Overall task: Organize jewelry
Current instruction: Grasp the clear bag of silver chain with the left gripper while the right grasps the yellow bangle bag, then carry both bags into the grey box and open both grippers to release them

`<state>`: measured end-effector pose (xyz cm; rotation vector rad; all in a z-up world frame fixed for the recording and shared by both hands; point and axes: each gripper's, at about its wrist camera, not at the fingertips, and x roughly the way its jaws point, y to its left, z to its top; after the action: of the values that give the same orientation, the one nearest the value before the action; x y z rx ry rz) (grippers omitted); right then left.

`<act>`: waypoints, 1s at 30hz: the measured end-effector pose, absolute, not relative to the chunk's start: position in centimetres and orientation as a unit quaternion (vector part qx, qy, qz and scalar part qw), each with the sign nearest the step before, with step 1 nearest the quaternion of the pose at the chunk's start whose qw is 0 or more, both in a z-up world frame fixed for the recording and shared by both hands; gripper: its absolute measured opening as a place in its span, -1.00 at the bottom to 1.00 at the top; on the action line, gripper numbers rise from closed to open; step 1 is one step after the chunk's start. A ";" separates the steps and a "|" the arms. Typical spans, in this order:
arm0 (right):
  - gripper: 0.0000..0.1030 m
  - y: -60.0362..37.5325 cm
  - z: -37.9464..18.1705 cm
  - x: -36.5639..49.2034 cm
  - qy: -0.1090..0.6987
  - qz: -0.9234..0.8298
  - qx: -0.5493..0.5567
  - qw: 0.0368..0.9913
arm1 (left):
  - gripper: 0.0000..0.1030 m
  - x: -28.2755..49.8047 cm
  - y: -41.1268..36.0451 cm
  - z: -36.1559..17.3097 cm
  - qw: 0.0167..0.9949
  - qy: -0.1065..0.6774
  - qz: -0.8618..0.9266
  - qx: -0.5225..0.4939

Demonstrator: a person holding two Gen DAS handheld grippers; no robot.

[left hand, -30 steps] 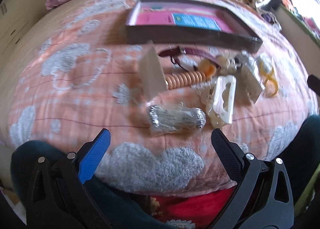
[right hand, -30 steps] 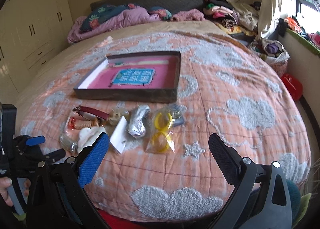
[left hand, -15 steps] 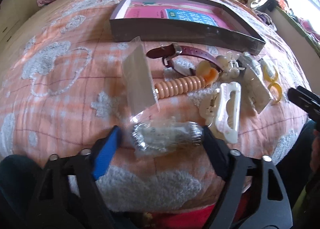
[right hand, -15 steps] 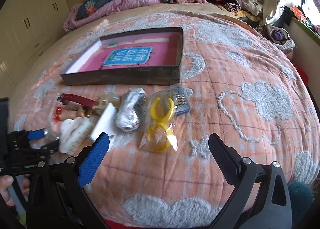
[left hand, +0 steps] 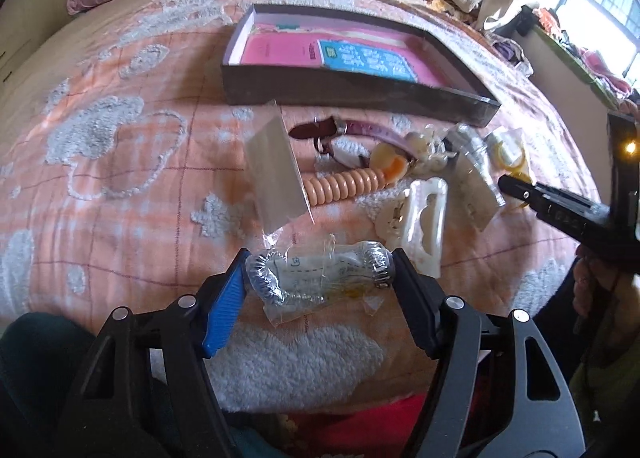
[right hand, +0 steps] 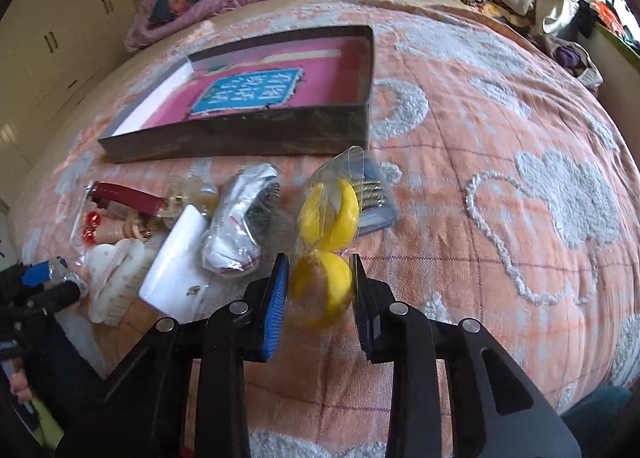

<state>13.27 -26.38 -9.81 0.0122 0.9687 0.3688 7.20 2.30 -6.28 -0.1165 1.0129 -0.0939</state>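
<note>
Jewelry in clear bags lies on the orange quilt in front of a dark shallow box [left hand: 360,92] with a pink floor. My left gripper [left hand: 319,256] is shut on a bagged silver bracelet [left hand: 304,282], with a pad pressing each end. In the right wrist view my right gripper [right hand: 319,260] is closing on a bag of yellow rings [right hand: 322,286]. Both pads touch the lower ring, and the bag's top tilts up, blurred. The same box [right hand: 240,138] lies beyond. The left gripper [right hand: 52,278] also shows at the far left edge there.
Between the grippers lie a white hair claw [left hand: 426,218], a peach coil bracelet [left hand: 344,186], a burgundy strap [left hand: 320,130], a silvery bag [right hand: 240,226], a white card [right hand: 176,270] and a small blue case [right hand: 374,202]. Clothes are piled at the bed's far end.
Both grippers came down onto the pile. The left one narrowed onto the silver bracelet bag. The right one, wide open half a second ago, has pinched in on the yellow rings.
</note>
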 end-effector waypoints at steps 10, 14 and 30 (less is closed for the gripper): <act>-0.45 -28.4 -5.0 12.6 0.415 0.193 0.036 0.888 | 0.20 9.6 3.8 -3.0 0.885 0.458 -0.041 -0.065; -0.45 -28.4 -2.8 13.5 0.389 0.195 0.038 0.900 | 0.20 11.5 4.4 -2.2 0.889 0.451 -0.038 -0.066; -0.45 -26.5 -0.5 18.9 0.369 0.193 0.042 0.908 | 0.20 19.8 6.6 0.3 0.905 0.417 -0.026 -0.082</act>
<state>18.94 -26.49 -0.49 0.0864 0.7615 0.3972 19.78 6.56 0.33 -0.1695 0.8611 -0.0538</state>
